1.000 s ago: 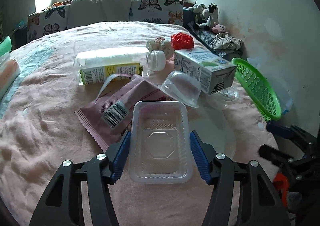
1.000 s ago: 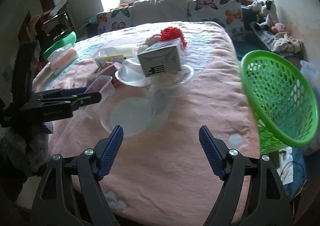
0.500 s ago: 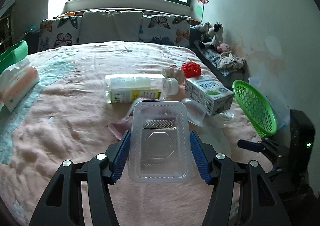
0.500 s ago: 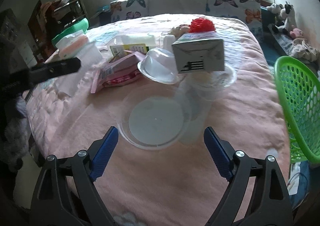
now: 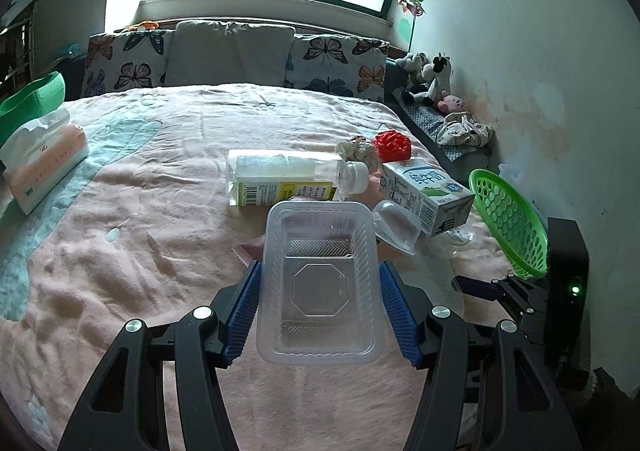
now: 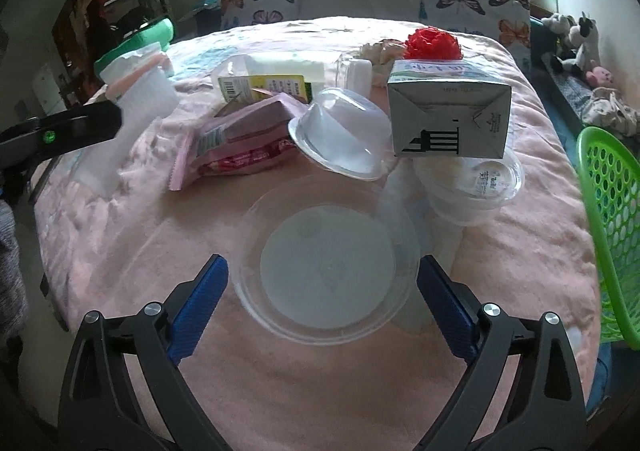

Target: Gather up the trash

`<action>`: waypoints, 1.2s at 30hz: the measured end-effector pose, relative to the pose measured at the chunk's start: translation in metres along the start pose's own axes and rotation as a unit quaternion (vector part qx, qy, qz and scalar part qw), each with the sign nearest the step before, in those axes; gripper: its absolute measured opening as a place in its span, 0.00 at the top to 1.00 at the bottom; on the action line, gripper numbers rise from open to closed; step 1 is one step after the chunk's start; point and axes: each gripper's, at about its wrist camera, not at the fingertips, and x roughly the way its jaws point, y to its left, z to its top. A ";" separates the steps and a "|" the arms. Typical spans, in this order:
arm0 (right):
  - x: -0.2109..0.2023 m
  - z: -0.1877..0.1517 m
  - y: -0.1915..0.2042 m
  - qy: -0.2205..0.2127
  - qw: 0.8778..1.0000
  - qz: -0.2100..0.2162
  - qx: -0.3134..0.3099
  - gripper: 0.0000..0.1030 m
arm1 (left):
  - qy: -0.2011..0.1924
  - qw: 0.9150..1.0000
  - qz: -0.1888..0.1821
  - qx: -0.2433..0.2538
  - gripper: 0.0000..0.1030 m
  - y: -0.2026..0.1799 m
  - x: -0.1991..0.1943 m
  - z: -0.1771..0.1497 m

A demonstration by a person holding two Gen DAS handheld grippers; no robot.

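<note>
A: Start with what sits closest. What has the left gripper (image 5: 320, 311) got?

B: A clear rectangular tray (image 5: 319, 287), clamped across its short width by the blue pads (image 5: 244, 315), one on each long side. Its long axis runs straight ahead, away from the camera, and it looks lifted clear of the pink bedspread (image 5: 140, 251).

A: And the right gripper (image 6: 322, 303)?

B: Spread wide, gripping nothing. A clear round lid (image 6: 328, 263) lies flat on the bedspread right between its fingers, a little ahead of the pads, neither pad touching it.

A: So where does the tray go?

B: My guess is the green basket (image 5: 508, 223). From the left gripper it lies ahead and off to the right, tilted at the bed's edge by the wall. The right gripper is nearer to it: in the right view its rim (image 6: 608, 227) stands just beside the fingers on the right.

A: Anything between?

B: Beyond the tray lie a pink wrapper (image 6: 236, 143), an overturned clear cup (image 6: 344, 139), a milk carton (image 5: 424, 195) and a plastic bottle (image 5: 288, 179) lying on its side. Furthest, a red ball (image 5: 392, 145). I'd judge the tray must swing rightward over the carton.
</note>
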 end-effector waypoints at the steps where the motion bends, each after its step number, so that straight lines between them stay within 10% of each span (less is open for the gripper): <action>1: 0.002 0.000 0.000 0.001 1.000 0.000 0.001 0.08 | -0.001 1.000 0.000 -0.001 0.44 0.001 0.000 0.000; 36: -0.073 -0.018 -0.057 -0.060 0.996 -0.037 0.054 0.10 | 0.001 0.998 -0.053 0.039 0.44 -0.060 0.006 0.012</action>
